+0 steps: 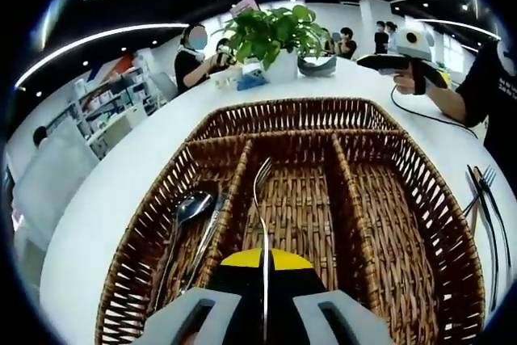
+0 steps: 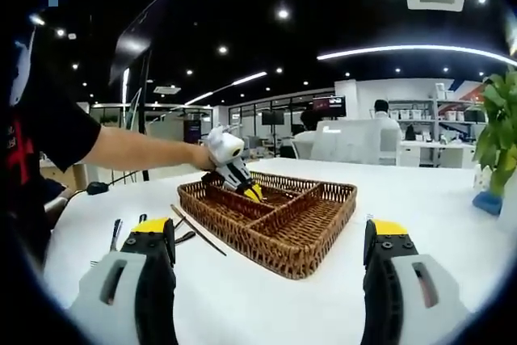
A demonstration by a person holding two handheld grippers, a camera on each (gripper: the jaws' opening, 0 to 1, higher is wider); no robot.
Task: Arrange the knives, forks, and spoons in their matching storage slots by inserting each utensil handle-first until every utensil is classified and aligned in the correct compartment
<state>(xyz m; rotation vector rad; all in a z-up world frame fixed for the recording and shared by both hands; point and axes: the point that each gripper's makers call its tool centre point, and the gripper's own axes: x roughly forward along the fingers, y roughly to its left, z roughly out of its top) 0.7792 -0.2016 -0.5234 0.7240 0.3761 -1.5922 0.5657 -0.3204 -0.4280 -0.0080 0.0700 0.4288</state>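
A wicker tray point(image 1: 420, 199) with three long slots and a cross slot at its far end lies on the white table. My left gripper point(image 1: 265, 271) is shut on a silver fork point(image 1: 261, 199), which hangs over the middle slot with its tines pointing away. Two spoons point(image 1: 192, 216) lie in the left slot. Dark forks and knives point(image 1: 487, 199) rest on the table right of the tray. My right gripper point(image 2: 271, 280) stands open and empty, well short of the tray point(image 2: 307, 240). The left gripper point(image 2: 252, 191) also appears over the tray, held by a hand. Loose utensils point(image 2: 190, 230) lie beside it.
A potted plant point(image 1: 275, 34) and a blue object point(image 1: 252, 80) stand at the table's far side, with several people behind. A black cable point(image 1: 428, 115) runs across the table from the right gripper point(image 1: 373, 60). The table edge curves close on the left.
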